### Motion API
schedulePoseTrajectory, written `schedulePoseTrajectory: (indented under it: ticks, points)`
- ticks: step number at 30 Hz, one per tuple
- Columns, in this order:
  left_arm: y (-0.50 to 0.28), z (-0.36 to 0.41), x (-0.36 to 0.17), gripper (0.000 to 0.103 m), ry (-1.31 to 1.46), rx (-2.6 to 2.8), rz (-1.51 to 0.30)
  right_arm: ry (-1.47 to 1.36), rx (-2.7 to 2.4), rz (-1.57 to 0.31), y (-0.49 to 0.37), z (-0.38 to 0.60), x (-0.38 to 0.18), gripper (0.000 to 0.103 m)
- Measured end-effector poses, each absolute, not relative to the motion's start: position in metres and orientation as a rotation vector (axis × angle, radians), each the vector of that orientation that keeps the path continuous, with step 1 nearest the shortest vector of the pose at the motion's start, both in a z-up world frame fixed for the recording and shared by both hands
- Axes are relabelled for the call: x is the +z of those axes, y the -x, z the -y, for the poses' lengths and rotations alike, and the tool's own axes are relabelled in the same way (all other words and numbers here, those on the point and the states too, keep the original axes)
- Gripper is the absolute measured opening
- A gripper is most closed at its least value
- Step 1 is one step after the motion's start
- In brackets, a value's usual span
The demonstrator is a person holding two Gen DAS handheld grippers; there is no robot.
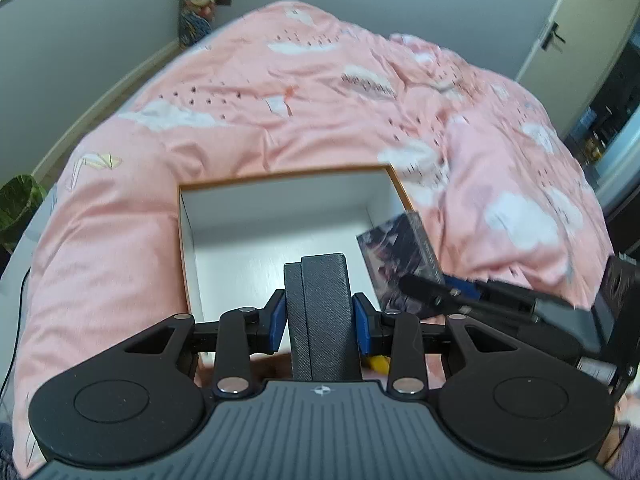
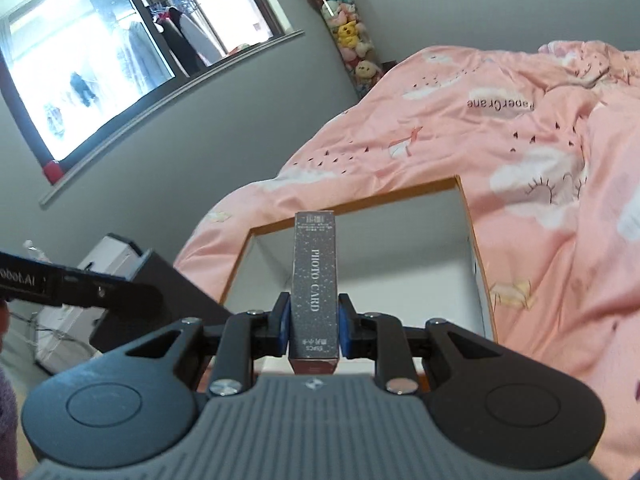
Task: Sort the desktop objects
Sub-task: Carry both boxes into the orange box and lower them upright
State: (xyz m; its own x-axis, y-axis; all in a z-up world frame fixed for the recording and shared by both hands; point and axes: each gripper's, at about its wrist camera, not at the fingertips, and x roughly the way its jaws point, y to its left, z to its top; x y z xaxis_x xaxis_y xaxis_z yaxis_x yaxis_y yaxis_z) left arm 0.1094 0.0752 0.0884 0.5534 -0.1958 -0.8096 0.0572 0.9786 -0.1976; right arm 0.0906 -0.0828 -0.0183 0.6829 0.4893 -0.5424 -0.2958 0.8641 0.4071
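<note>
My left gripper is shut on a dark grey textured case, held upright over the near edge of an open white box with an orange rim. My right gripper is shut on a dark speckled box marked PHOTO CARD, held upright above the same white box. In the left wrist view the right gripper comes in from the right with the photo card box at the white box's right side. In the right wrist view the left gripper and its dark case show at the left.
The white box lies on a bed with a pink quilt with white clouds. A grey wall, a window and a tube of plush toys stand behind. A door is at the right. A small yellow thing shows under the left gripper.
</note>
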Motion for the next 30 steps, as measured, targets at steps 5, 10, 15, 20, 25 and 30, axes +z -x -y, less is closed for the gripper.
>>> schedulePoseTrajectory:
  ticks: [5, 10, 15, 20, 25, 30]
  points:
    - [-0.133, -0.078, 0.062, 0.04, 0.16, -0.102, -0.934, -0.267, 0.377, -0.675, -0.123, 0.061, -0.037, 0.025]
    - [-0.151, -0.085, 0.027, 0.04, 0.153, -0.058, -0.945, -0.242, 0.322, -0.696, -0.148, 0.041, -0.064, 0.025]
    - [-0.166, -0.095, -0.005, 0.04, 0.169, -0.028, -0.995, -0.217, 0.314, -0.753, -0.162, 0.03, -0.085, 0.025]
    - [-0.176, -0.099, -0.03, 0.04, 0.168, -0.011, -1.053, -0.214, 0.331, -0.838, -0.169, 0.028, -0.105, 0.024]
    - [-0.178, -0.106, -0.048, 0.04, 0.173, -0.01, -1.11, -0.246, 0.346, -0.905, -0.173, 0.029, -0.12, 0.025]
    - [-0.178, -0.114, -0.059, 0.04, 0.176, -0.008, -1.138, -0.292, 0.372, -0.97, -0.178, 0.026, -0.133, 0.025]
